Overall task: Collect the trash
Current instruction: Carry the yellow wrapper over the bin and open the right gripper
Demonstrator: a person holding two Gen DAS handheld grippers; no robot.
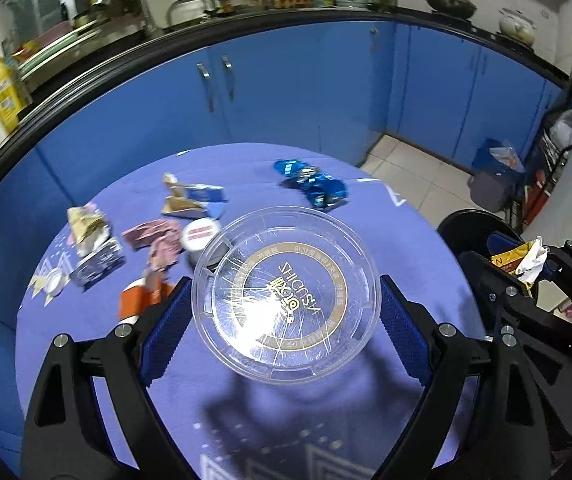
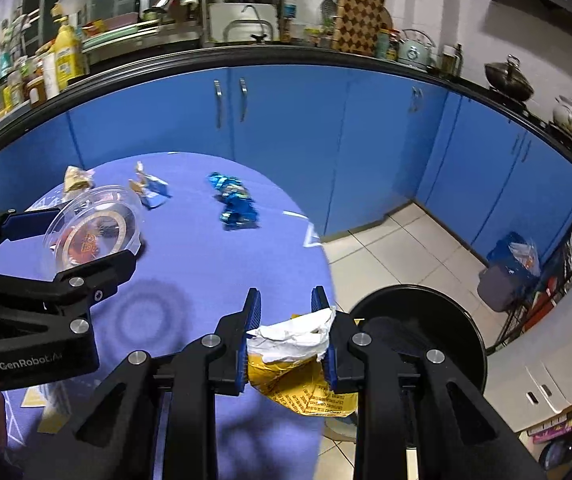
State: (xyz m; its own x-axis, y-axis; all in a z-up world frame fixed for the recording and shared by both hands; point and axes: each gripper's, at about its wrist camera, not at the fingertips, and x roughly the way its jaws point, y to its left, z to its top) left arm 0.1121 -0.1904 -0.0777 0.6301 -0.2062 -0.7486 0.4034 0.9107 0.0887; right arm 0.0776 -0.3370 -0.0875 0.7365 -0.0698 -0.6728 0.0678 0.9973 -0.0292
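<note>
My left gripper is shut on a clear round plastic lid with gold print, held above the purple table; it also shows in the right wrist view. My right gripper is shut on a crumpled yellow and white wrapper at the table's right edge, beside a black round bin. A blue foil wrapper lies at the far side. Several torn cartons and wrappers lie at the left.
Blue kitchen cabinets under a cluttered counter run behind the table. The black bin stands on the tiled floor right of the table. A dark bin with a blue bag stands further right.
</note>
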